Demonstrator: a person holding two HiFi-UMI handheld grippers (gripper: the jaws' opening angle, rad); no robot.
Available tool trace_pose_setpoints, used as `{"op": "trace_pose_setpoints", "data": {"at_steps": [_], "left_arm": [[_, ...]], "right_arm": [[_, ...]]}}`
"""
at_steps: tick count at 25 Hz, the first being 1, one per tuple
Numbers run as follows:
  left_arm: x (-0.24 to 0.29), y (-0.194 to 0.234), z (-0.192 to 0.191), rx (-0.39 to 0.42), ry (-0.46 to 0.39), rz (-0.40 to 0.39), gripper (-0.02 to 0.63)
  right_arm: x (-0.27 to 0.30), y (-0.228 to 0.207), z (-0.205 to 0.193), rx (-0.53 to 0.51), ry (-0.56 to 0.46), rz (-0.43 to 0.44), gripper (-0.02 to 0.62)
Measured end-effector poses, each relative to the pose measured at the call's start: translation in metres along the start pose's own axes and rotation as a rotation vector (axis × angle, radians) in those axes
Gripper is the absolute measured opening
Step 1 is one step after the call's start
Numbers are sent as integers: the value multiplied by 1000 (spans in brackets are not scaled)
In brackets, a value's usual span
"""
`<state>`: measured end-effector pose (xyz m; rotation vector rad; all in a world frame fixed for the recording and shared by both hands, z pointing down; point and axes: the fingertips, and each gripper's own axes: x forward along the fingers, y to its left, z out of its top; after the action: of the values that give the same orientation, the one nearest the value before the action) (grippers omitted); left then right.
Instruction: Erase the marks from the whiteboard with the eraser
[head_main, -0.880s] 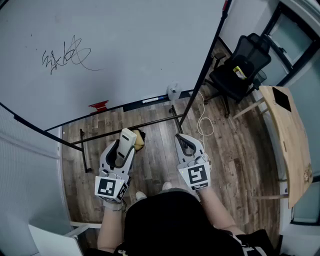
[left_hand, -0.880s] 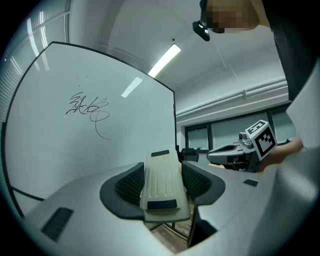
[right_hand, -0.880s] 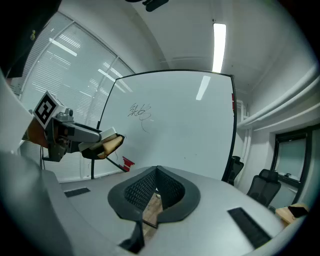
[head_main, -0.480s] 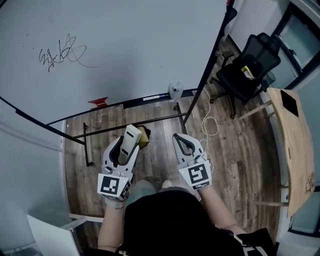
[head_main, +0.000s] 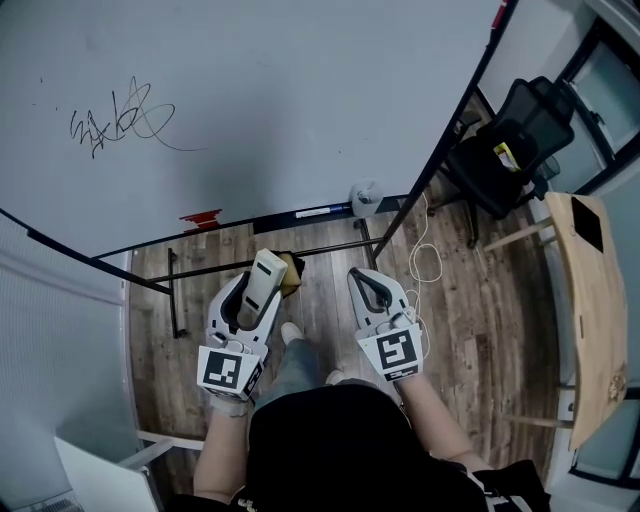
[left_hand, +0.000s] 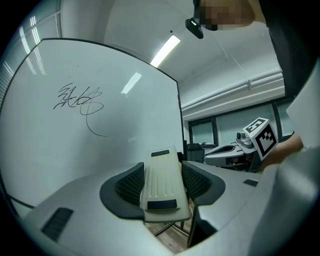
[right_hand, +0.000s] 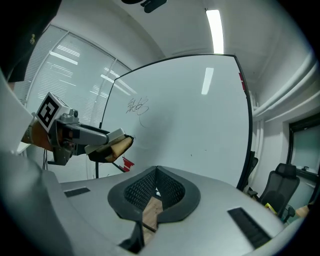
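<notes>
**Two hand-held grippers facing a whiteboard (head_main: 300, 90), head view.**
The scribbled marks (head_main: 115, 122) lie ahead and to the left of the left gripper (head_main: 264, 288), well apart from it. That gripper is clamped on the cream eraser (left_hand: 161, 180), whose end juts past the jaw tips. Beside it, the right gripper (head_main: 368, 284) has its jaws pressed together with nothing between them. An office chair (head_main: 505, 135) stands ahead and to its right.
</notes>
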<state>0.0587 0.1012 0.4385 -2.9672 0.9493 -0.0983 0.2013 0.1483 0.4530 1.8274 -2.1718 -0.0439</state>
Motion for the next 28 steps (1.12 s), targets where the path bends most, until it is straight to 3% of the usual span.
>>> {"op": "trace_pose_setpoints", "data": {"at_steps": [14, 22, 28], "left_arm": [[90, 129, 0, 24, -48, 13, 250], [114, 146, 29, 39, -87, 120, 250], [125, 158, 39, 118, -82, 253, 250]], "right_arm": [[164, -21, 48, -143, -35, 25, 28], [213, -23, 76, -223, -84, 146, 28], [237, -24, 91, -262, -134, 270, 28]]}}
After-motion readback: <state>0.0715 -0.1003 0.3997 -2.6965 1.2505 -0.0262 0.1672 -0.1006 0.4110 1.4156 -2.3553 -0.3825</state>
